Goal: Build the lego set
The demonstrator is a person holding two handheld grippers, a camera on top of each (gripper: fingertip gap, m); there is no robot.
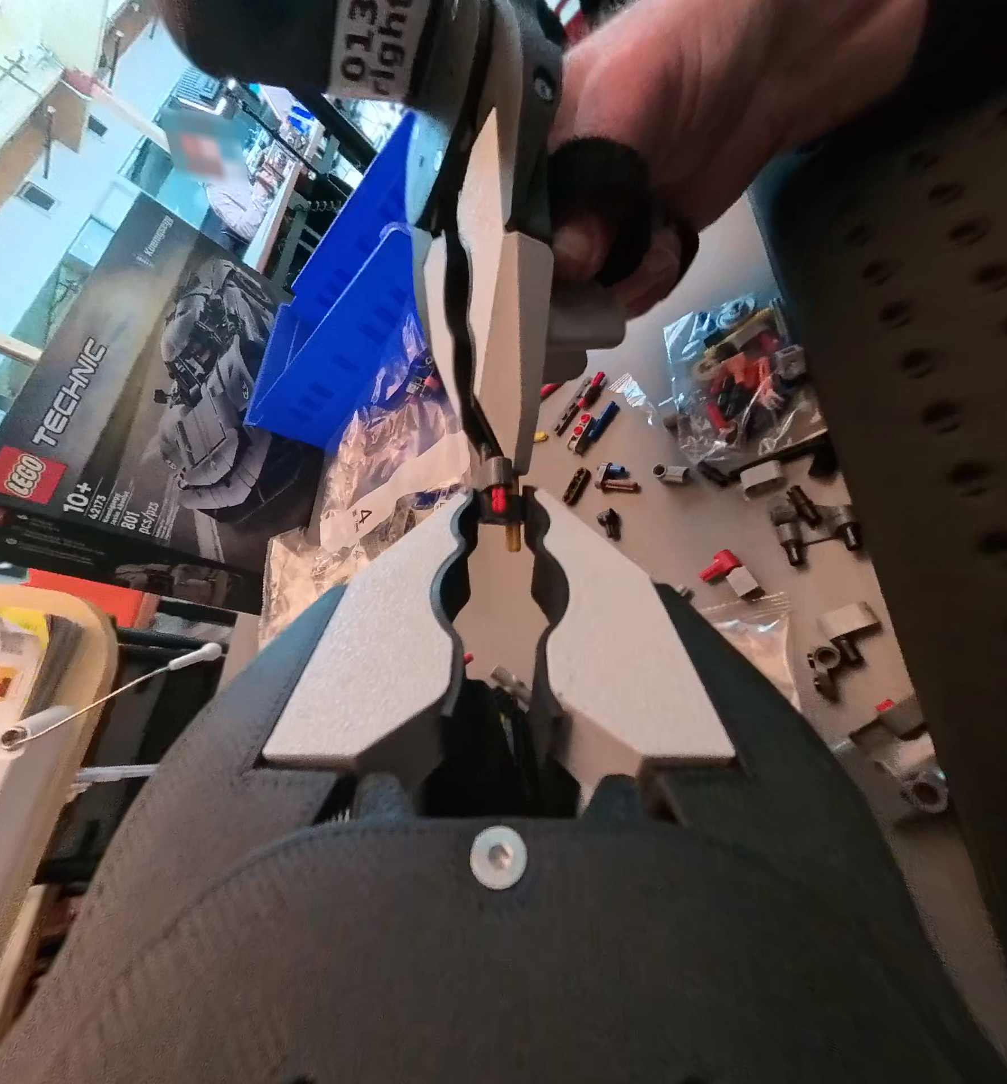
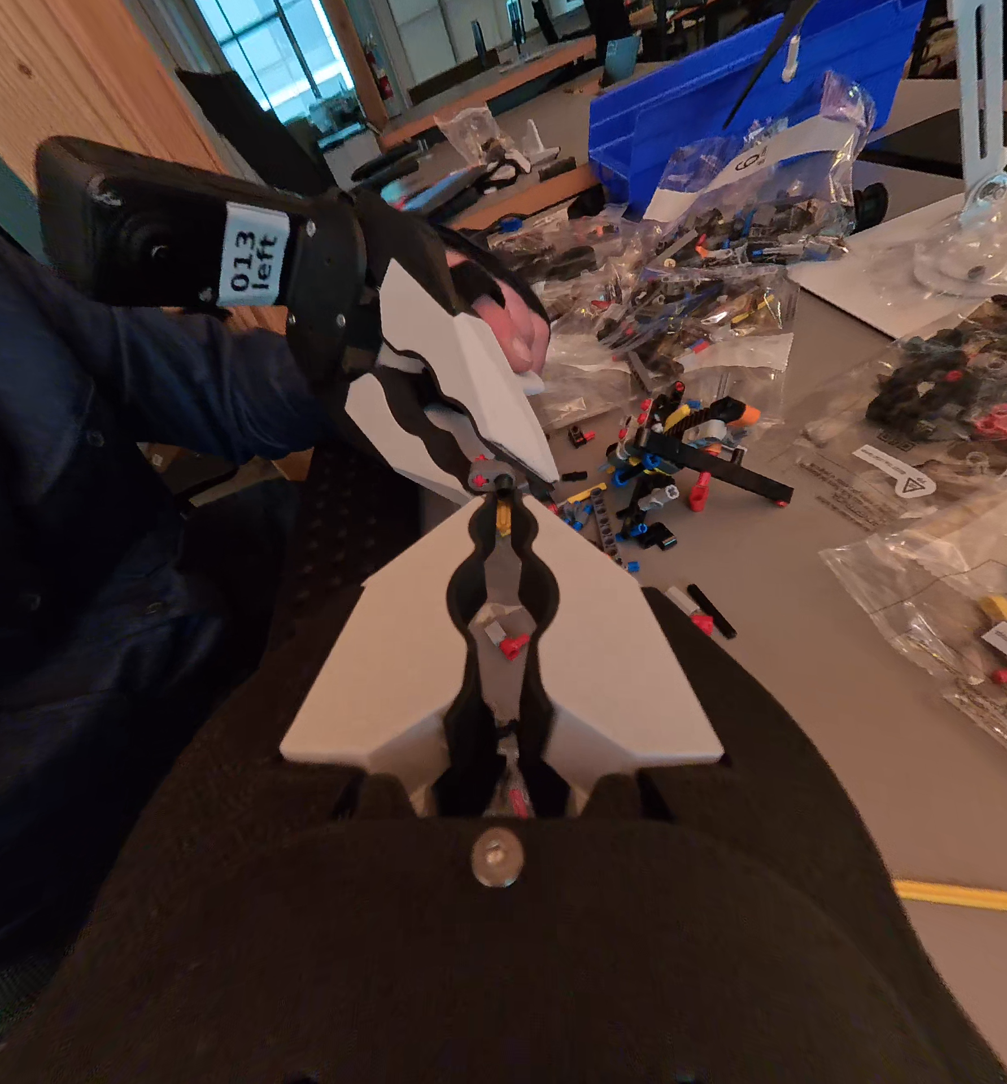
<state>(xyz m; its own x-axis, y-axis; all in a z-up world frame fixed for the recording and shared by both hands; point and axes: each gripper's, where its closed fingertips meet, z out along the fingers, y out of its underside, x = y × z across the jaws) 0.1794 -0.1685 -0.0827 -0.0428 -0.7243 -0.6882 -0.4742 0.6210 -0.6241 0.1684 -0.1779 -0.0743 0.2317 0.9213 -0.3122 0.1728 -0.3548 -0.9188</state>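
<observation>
Lego connector (image 1: pixel 499 504), tiny, light and rigid, sits pinched in the left gripper (image 1: pixel 501 513); the right gripper (image 2: pixel 504 516) clamps its yellow axle (image 2: pixel 503 517).

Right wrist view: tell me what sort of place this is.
Probably a shared workshop or lab. A grey worktable holds bagged parts and a blue storage bin; more long benches stand behind, near large windows.

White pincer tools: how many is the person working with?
2. The left gripper reaches in from the left; the right gripper meets it tip to tip, both pinching one small lego assembly. No others visible.
</observation>
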